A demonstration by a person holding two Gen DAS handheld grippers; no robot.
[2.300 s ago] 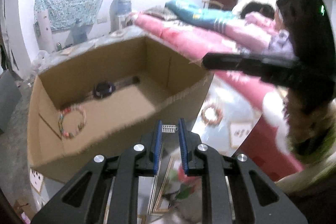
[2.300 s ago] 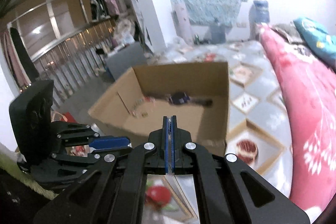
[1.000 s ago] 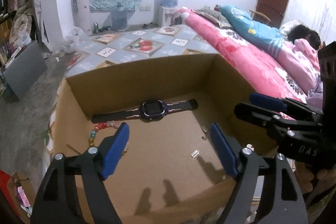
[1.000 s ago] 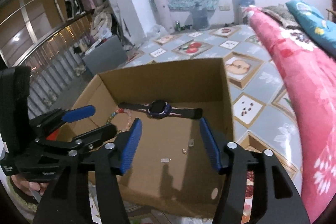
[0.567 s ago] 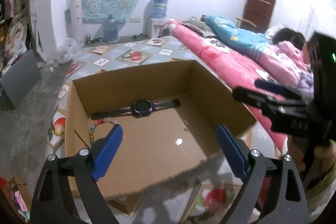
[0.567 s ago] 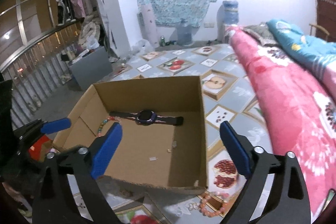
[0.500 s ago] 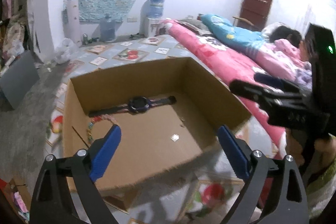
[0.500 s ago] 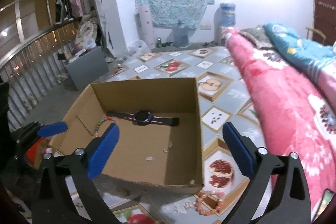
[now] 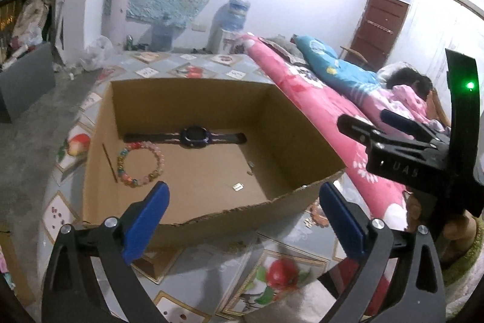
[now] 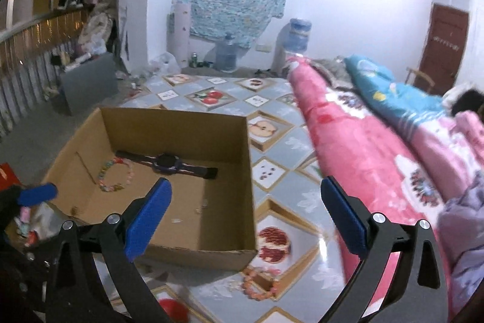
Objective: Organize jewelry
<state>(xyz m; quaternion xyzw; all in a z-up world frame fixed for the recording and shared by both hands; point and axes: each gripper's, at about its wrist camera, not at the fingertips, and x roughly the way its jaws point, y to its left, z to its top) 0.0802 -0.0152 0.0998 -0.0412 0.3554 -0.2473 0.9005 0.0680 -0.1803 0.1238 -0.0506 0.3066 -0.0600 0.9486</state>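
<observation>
An open cardboard box [image 9: 193, 217] [image 10: 211, 252] stands on the patterned floor. Inside lie a dark watch [image 9: 195, 137] [image 10: 166, 162], a multicoloured bead bracelet [image 9: 140, 164] [image 10: 115, 175], a small silver clip [image 9: 238, 186] and tiny earring pieces [image 9: 250, 167]. A pink bead bracelet [image 10: 261, 282] lies on the floor in front of the box's near right corner. My left gripper [image 9: 242, 215] is open and empty, held above the box's near edge. My right gripper [image 10: 245, 212] is open and empty, above the box's right side; it also shows in the left wrist view [image 9: 402, 138].
A pink quilt [image 10: 363, 159] with a person lying under blankets [image 9: 408, 80] runs along the right. Water jugs [image 10: 225, 55] stand at the far wall. A grey box [image 10: 87, 80] and clutter sit at the left. Fruit-print floor mat [image 10: 211, 97] surrounds the box.
The left gripper, earlier shut on the small silver clip, has opened and the clip now lies in the box. The right gripper has opened too. Both grippers have drawn back from the box.
</observation>
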